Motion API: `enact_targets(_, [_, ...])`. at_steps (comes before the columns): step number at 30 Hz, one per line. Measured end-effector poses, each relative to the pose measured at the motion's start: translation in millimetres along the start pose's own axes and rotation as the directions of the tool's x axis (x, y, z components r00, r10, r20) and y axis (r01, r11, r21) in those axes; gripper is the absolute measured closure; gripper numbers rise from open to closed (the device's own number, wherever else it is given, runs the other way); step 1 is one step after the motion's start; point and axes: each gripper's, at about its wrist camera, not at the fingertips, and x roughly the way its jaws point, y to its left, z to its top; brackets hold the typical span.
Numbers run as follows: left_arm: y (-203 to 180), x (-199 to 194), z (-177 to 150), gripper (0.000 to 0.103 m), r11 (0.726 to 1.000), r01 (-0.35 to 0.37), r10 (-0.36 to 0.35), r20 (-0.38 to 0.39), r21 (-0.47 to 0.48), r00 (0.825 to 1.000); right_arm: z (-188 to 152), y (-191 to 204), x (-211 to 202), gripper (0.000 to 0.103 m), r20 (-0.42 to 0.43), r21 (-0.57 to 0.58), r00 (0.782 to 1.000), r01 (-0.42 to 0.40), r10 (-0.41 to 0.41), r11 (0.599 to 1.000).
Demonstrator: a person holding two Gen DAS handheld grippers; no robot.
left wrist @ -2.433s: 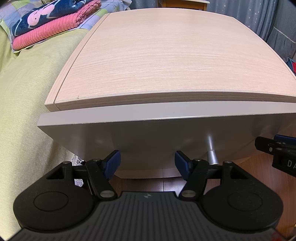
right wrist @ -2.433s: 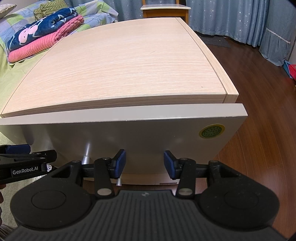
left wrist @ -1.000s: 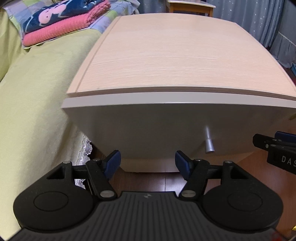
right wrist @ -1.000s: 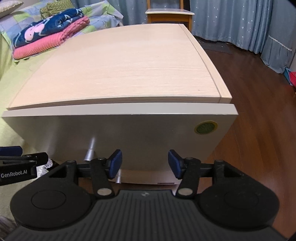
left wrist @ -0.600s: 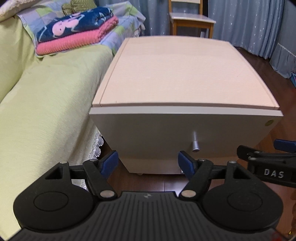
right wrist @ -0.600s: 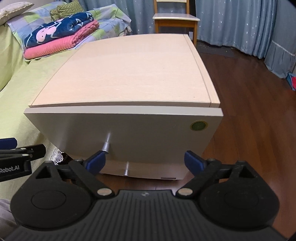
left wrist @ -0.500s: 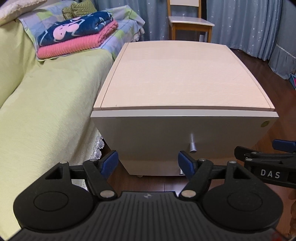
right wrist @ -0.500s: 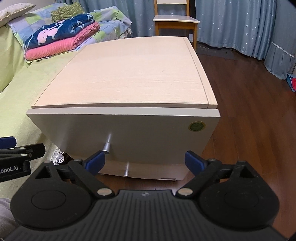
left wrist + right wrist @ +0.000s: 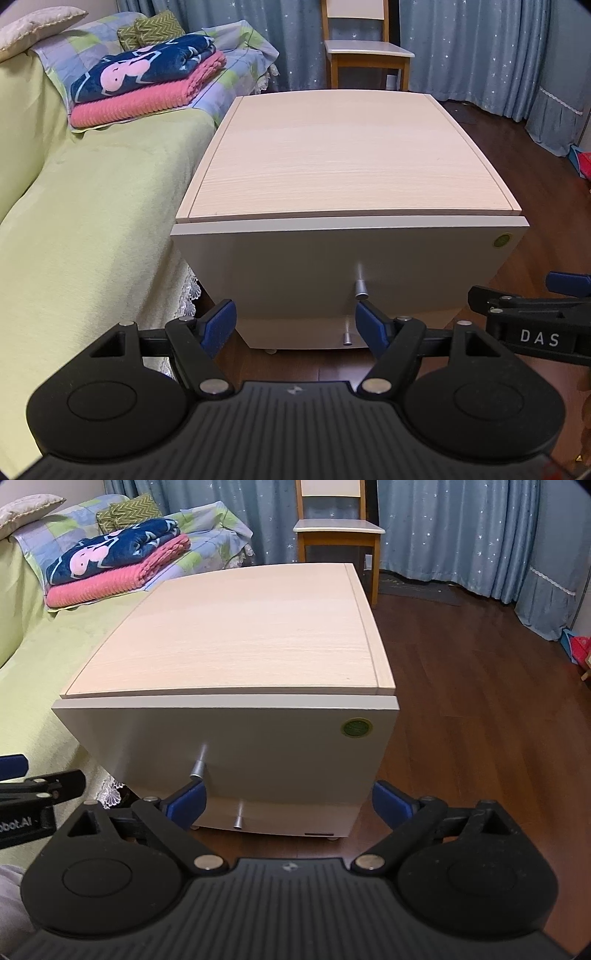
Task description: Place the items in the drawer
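A low bedside cabinet with a pale wood-grain top (image 9: 347, 155) is standing on dark wooden flooring (image 9: 480, 709), its grey-white upper drawer front (image 9: 332, 266) sitting flush under the top, closed. A small silver knob (image 9: 361, 288) is sticking out of that drawer, and a second silver knob (image 9: 347, 338) is showing on the lower front beneath it. At 2 o'clock on the drawer face a round green-and-gold sticker (image 9: 355, 727) is showing; its print is too small to read.

The left gripper (image 9: 295, 325) is hovering before the cabinet with its blue-padded fingers (image 9: 218, 323) spread apart, grasping nothing. The right gripper (image 9: 288, 805) is hanging at 6 o'clock of the drawer, its blue pads (image 9: 391, 805) parted wider still, also empty. In the left wrist view its black side is reading "DAS"; in the right wrist view the left gripper's side is reading "obot.AI", cut off at the edge.

At 10 o'clock a folded navy blanket with a pink figure (image 9: 144, 70) is lying on a folded pink knitted blanket (image 9: 144, 99) on a yellow-green bed cover (image 9: 85, 206). At 12 o'clock a wooden chair with a white seat (image 9: 365, 50) is standing before star-dotted blue curtains (image 9: 480, 48)
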Motion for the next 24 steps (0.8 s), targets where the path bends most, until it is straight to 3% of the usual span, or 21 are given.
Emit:
enact_targets(10, [-4, -15, -14, 0.027, 1.000, -0.010, 0.010, -0.011, -0.010, 1.000, -7, 1, -8, 0.001, -0.010, -0.002, 1.000, -0.021, 0.021, 1.000])
enact_targets(19, [-6, -46, -28, 0.020, 0.999, -0.029, 0.030, 0.023, -0.031, 0.999, -12, 6, -32, 0.001, 0.090, -0.026, 0.996, 0.017, -0.014, 1.000])
enact_targets(22, [-10, -60, -32, 0.008, 0.998, -0.053, 0.054, 0.046, -0.034, 0.997, -12, 5, -44, 0.001, 0.124, 0.000, 0.992, 0.006, -0.006, 1.000])
enact_targets(24, [-14, -71, -35, 0.007, 0.997, -0.077, 0.079, 0.067, -0.029, 0.995, -13, 1, -52, 0.001, 0.140, 0.031, 0.990, -0.007, 0.003, 1.000])
